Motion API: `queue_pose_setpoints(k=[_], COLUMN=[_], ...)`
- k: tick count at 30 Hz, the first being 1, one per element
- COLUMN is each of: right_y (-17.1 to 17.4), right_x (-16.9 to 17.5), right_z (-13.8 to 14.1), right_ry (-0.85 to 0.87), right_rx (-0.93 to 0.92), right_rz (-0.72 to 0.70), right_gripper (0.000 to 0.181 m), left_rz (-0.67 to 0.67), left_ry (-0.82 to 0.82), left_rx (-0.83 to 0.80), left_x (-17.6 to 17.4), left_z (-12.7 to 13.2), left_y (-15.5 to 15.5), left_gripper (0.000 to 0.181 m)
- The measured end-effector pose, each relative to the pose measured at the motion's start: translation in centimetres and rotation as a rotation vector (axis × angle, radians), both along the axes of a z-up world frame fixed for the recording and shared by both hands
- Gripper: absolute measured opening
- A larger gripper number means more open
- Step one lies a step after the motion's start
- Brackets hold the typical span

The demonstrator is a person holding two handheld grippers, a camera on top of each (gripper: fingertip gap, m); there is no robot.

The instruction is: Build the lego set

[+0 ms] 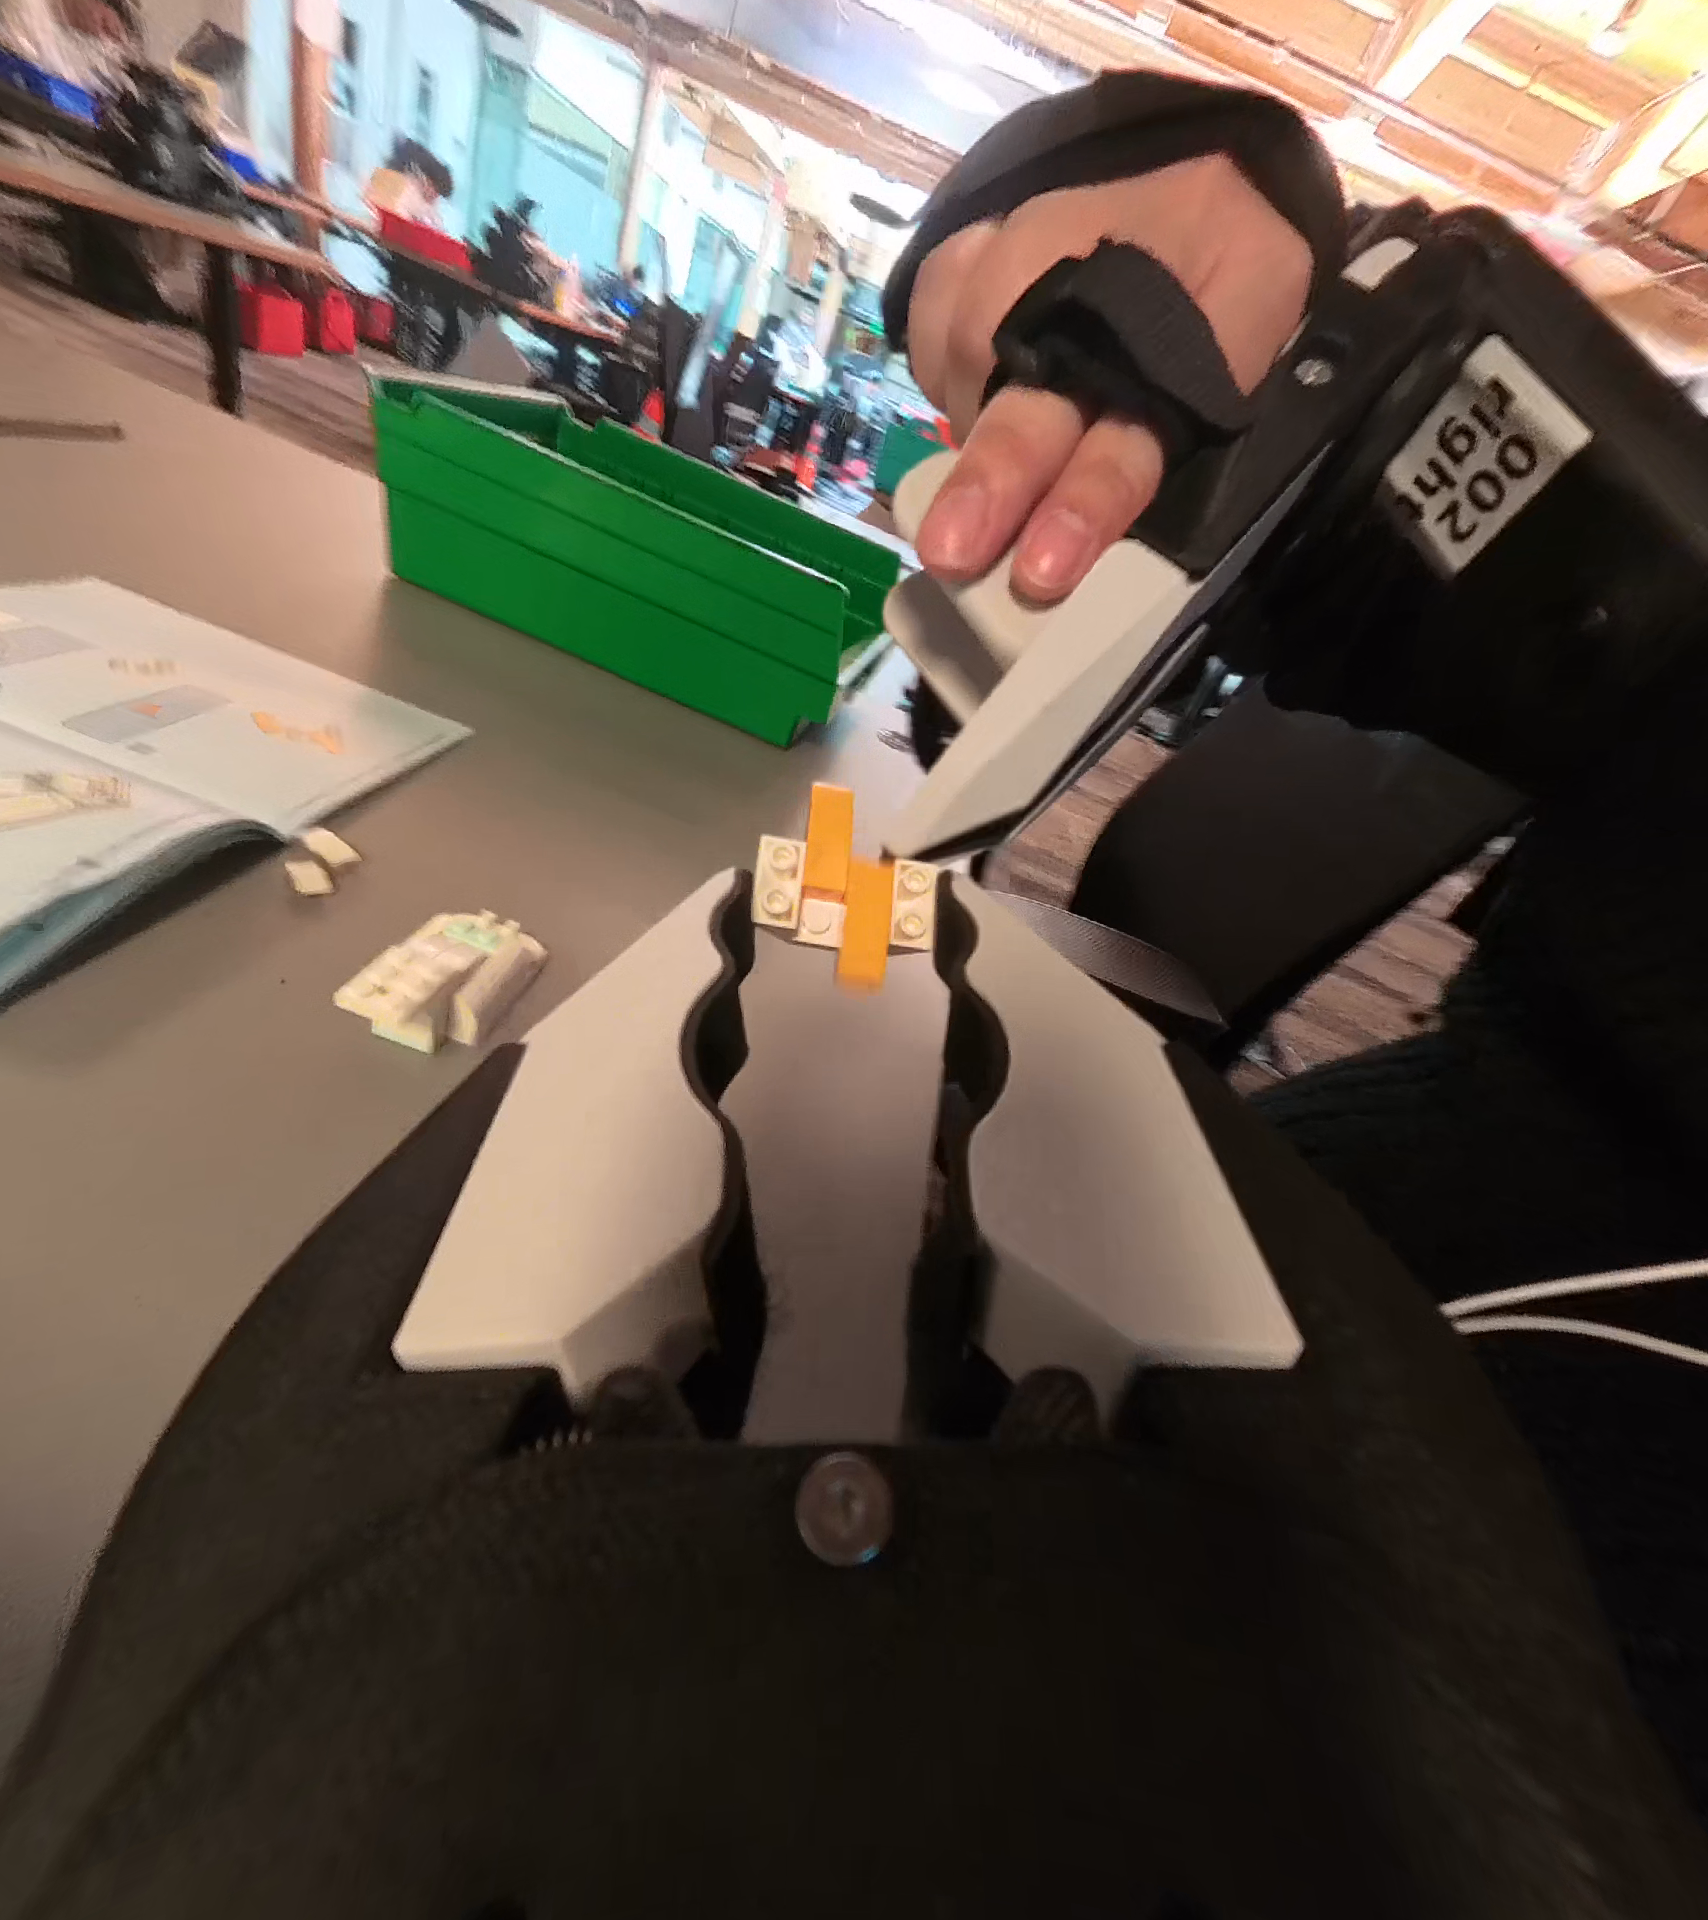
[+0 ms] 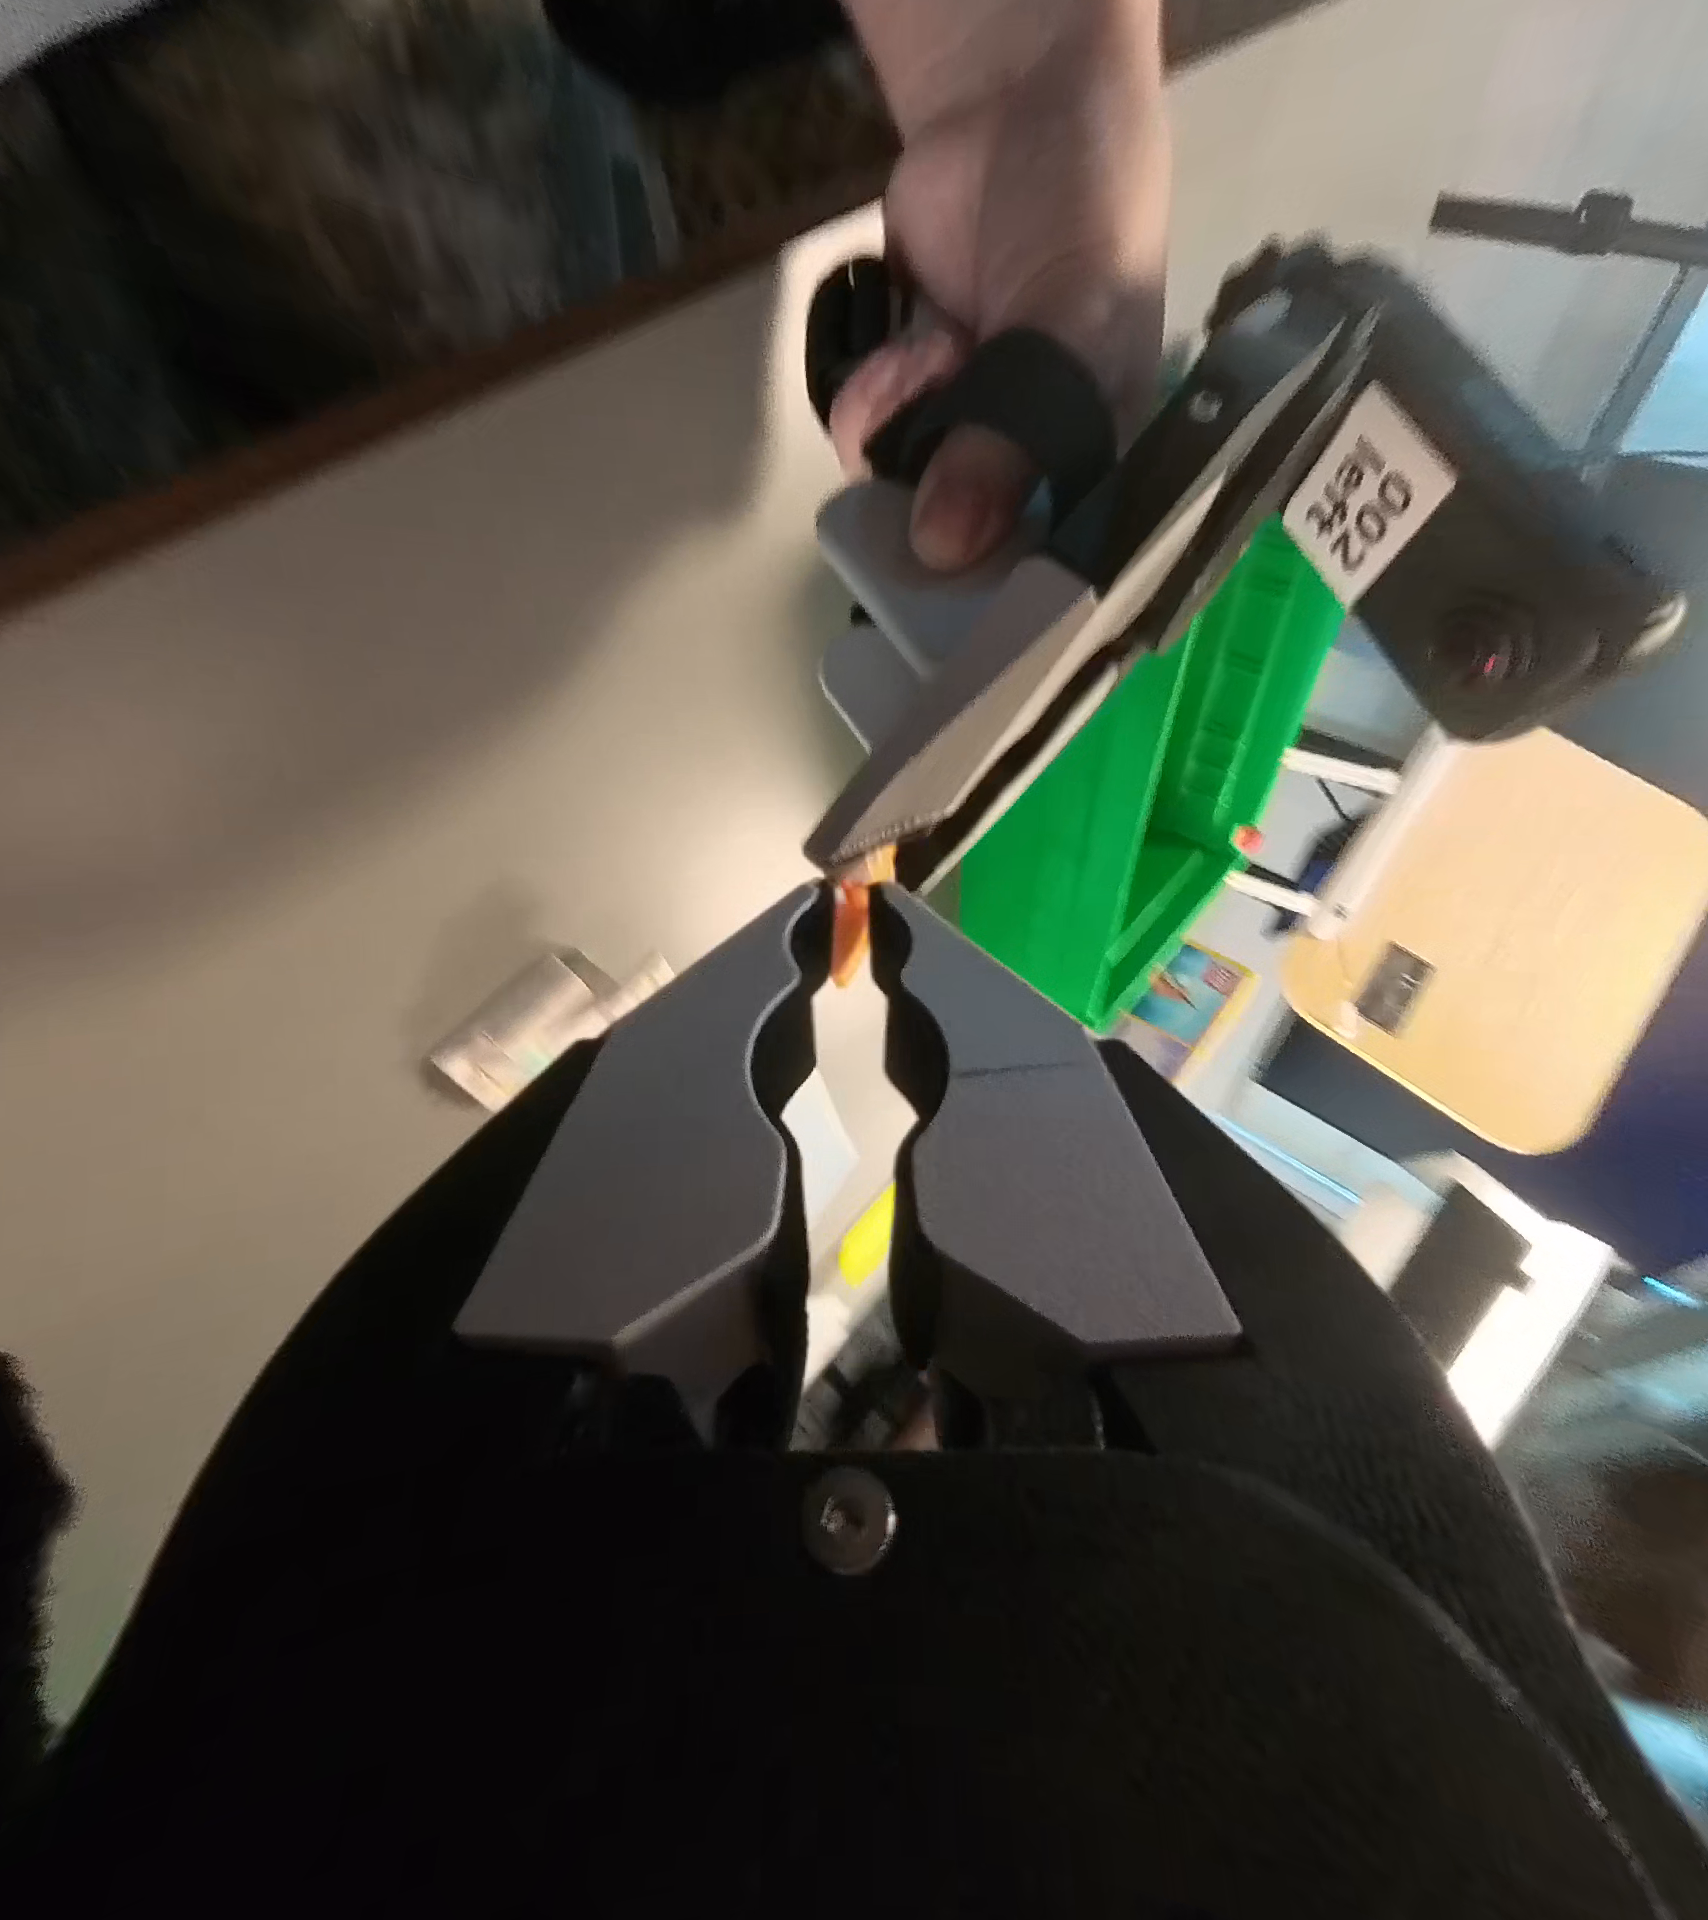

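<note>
Mid-build: left claw [image 1: 842, 902] clamps small white-and-orange brick sub-assembly [image 1: 845, 899]; right claw [image 2: 852, 902] pinches its orange plate [image 2: 848, 935]. Bigger white brick chunk [image 1: 439, 979] + loose bits on grey worktop [image 1: 154, 1091], unjoined.

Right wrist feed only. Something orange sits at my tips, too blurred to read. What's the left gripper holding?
Observer: The left gripper clamps a small white-and-orange assembly by its white studded side pieces.
Operator: How many orange parts?
Observer: Two orange plates, side by side. Your right gripper meets the top of the nearer one.
Operator: Any spare parts out?
Observer: Two loose white pieces lie on the table by the open instruction booklet.
</note>
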State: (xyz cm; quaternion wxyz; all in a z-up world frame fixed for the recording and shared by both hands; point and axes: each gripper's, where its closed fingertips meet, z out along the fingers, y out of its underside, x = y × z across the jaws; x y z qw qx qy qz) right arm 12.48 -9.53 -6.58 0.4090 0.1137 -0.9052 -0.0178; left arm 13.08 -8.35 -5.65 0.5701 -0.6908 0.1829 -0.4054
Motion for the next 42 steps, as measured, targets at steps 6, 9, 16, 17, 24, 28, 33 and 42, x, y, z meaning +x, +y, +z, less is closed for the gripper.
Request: queue_pose_setpoints(k=[6, 9, 16, 17, 24, 28, 33, 42], right_y=[0.7, 1.6, 5.1, 5.4, 1.8, -2.6, -5.9, -7.4], right_x=[-0.2, -0.7, -3.5, -3.8, -3.4, -1.8, -0.7, -4.1], right_z=[-2.0, -3.3, -6.3, -6.6, -5.7, -5.8, -6.6, -3.0], right_ry=[-0.004, 0.026, 0.197, 0.214, 0.179, 0.015, -0.029, 0.267], right_rx=[-0.044, -0.085, -0.336, -0.358, -0.561, -0.765, -0.853, -0.993], right_rz=[-0.039, -0.085, -0.193, -0.207, -0.217, -0.264, -0.297, -0.327], right_gripper=[0.000, 0.005, 0.009, 0.009, 0.010, 0.013, 0.017, 0.018], left_rz=[-0.024, 0.058, 0.217, 0.224, 0.305, 0.404, 0.559, 0.863], left_ry=[0.042, 0.118, 0.152, 0.152, 0.193, 0.247, 0.258, 0.269], left_rx=[-0.068, -0.076, 0.001, 0.004, 0.138, 0.181, 0.221, 0.273], left_x=[-0.2, -1.7, -5.4, -5.5, -5.9, -7.4, -11.0, -16.4], left_z=[-1.9, -3.3, -3.4, -3.3, -1.6, 0.0, 2.9, 7.4], left_y=[0.4, 1.9, 5.1, 5.1, 2.4, -0.9, -6.1, -17.1], left_gripper=[0.034, 0.034, 0.033, 0.033, 0.033, 0.033, 0.033, 0.033])
